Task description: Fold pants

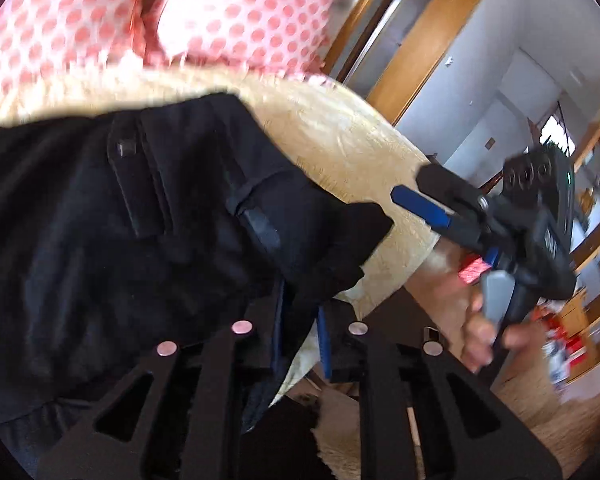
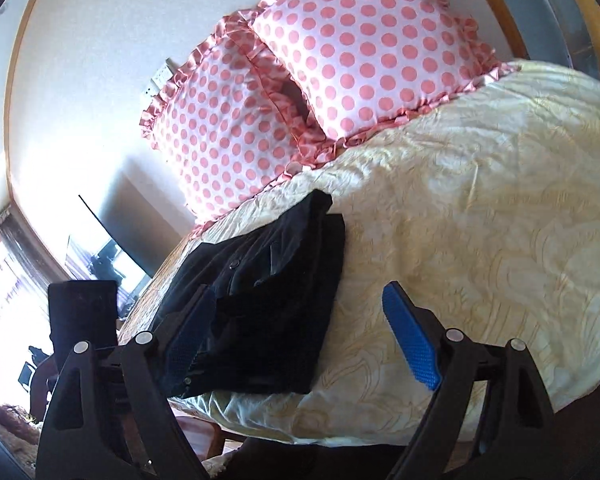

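Black pants (image 2: pixel 260 304) lie in a compact, apparently folded stack on the cream bed (image 2: pixel 480 200), near its edge below two polka-dot pillows (image 2: pixel 340 60); little folding seems left. The left gripper (image 1: pixel 300 320), jaws narrow, pinches a pants corner, while the right gripper (image 2: pixel 304 340) hangs wide and empty, its left jaw in front of the stack.
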The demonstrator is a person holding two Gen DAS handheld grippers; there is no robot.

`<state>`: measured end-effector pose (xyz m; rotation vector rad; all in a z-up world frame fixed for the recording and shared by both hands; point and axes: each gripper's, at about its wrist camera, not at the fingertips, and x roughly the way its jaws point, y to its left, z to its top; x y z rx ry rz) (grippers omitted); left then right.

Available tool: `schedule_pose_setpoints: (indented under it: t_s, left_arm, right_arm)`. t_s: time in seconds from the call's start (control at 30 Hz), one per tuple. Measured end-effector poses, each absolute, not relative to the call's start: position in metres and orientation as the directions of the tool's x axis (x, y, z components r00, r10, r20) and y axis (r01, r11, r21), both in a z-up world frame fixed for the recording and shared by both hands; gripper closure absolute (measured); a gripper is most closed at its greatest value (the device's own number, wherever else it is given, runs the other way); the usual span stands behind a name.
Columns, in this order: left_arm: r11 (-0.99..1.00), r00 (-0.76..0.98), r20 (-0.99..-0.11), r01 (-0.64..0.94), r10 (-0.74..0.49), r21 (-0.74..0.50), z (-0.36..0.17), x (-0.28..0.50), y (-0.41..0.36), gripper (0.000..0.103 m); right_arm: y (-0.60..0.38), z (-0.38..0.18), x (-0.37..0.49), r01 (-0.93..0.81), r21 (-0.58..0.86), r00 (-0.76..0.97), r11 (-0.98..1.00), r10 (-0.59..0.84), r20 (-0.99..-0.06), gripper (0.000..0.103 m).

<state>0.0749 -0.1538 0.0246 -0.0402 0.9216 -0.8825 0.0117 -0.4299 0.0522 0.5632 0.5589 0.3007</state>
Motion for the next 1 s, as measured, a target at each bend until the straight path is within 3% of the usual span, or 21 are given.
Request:
schedule_pose_setpoints:
  t_s: [0.07,0.1,0.13,0.2,0.27,0.37,0.47,0.57,0.7,0.77,1.0]
  left_arm:
    - [0.651,0.313,-0.67,0.68,-0.673,-0.337,0.033,0.066,-0.151,0.07]
    - [0.648,0.323,-0.664,0.69,-0.674,-0.321,0.038,0.061,-0.148,0.054]
    - [0.652,0.339,-0.655,0.689,-0.675,-0.315,0.042,0.058,-0.143,0.032]
    - [0.682,0.4,-0.632,0.671,-0.664,-0.292,0.054,0.051,-0.142,0.014]
    - [0.706,0.452,-0.6,0.646,-0.66,-0.29,0.065,0.051,-0.122,0.013]
    - [0.794,0.575,-0.57,0.546,-0.587,-0.268,0.075,0.062,-0.091,0.003]
    - [0.905,0.66,-0.629,0.376,-0.411,-0.197,0.067,0.085,-0.07,0.003]
    - [0.928,0.643,-0.674,0.309,-0.364,-0.206,0.054,0.099,-0.059,0.003]
    - [0.931,0.546,-0.758,0.274,-0.357,-0.241,0.028,0.114,-0.044,0.003]
    - [0.922,0.491,-0.782,0.258,-0.383,-0.289,0.018,0.121,-0.035,0.004]
    - [0.845,0.553,-0.64,0.311,-0.534,-0.436,0.049,0.134,-0.026,0.002]
  right_arm:
    - [-0.422,0.065,0.015,-0.146,0.533,0.813,0.833,0.408,-0.415,0.016]
    - [-0.414,0.073,0.018,-0.169,0.498,0.814,0.85,0.406,-0.416,0.016]
    - [-0.407,0.078,0.024,-0.188,0.469,0.811,0.863,0.406,-0.421,0.016]
    - [-0.39,0.086,0.035,-0.208,0.396,0.809,0.895,0.385,-0.445,0.016]
    - [-0.376,0.088,0.047,-0.213,0.348,0.8,0.913,0.367,-0.474,0.018]
    - [-0.359,0.083,0.071,-0.209,0.309,0.767,0.928,0.352,-0.537,0.03]
    - [-0.341,0.07,0.093,-0.216,0.272,0.717,0.938,0.341,-0.608,0.039]
    - [-0.322,0.064,0.095,-0.259,0.236,0.694,0.937,0.35,-0.629,0.039]
    - [-0.309,0.034,0.101,-0.226,0.164,0.6,0.96,0.27,-0.753,0.038]
    - [-0.314,0.029,0.097,-0.219,0.185,0.607,0.958,0.282,-0.743,0.039]
    - [-0.307,0.054,0.093,-0.26,0.247,0.63,0.934,0.358,-0.69,0.038]
